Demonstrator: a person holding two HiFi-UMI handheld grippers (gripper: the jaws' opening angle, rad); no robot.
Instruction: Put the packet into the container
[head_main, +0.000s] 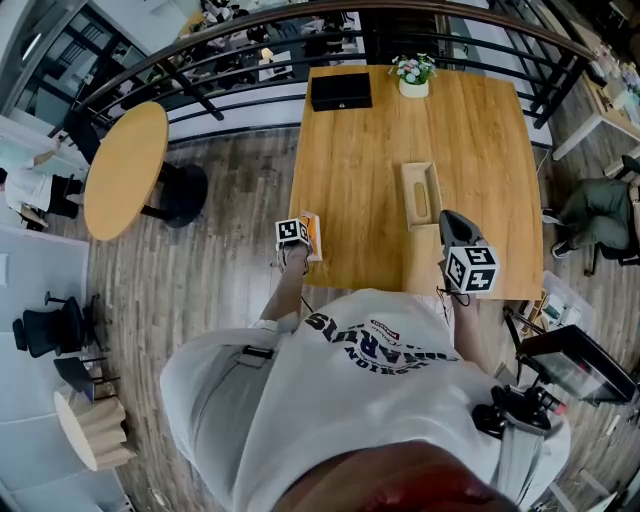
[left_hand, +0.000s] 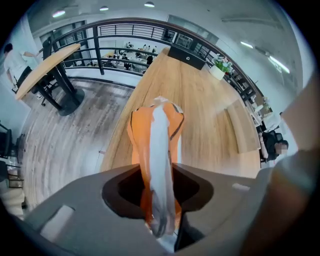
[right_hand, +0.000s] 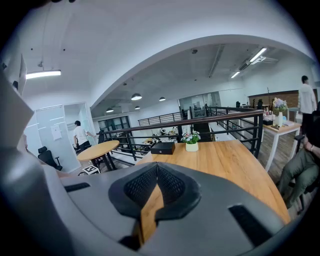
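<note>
We see the left gripper (head_main: 303, 244) pointing steeply down at the near left edge of the wooden table (head_main: 480, 130). Its jaws are clamped on the orange and white packet (head_main: 313, 236). In the left gripper view the packet (left_hand: 155, 135) stands up between the jaws of the left gripper (left_hand: 159, 176), pinched at its lower end with the pads pressing both sides. We cannot tell whether the packet touches the tabletop.

The container (head_main: 408, 195), a long narrow wooden tray, lies on the table to the right of the packet and clearly apart from it. We see nothing inside it. In the left gripper view the container (left_hand: 243, 127) shows further out to the right.

The right gripper (head_main: 450, 218) sits over the near right part of the table, just below the container's near end. In its own view the right gripper (right_hand: 156, 172) has its jaw tips meeting with nothing between them.

At the far edge of the table we see a black box (head_main: 341, 90) and a flower pot (head_main: 413, 72). A round table (head_main: 125, 170) stands off to the left.
</note>
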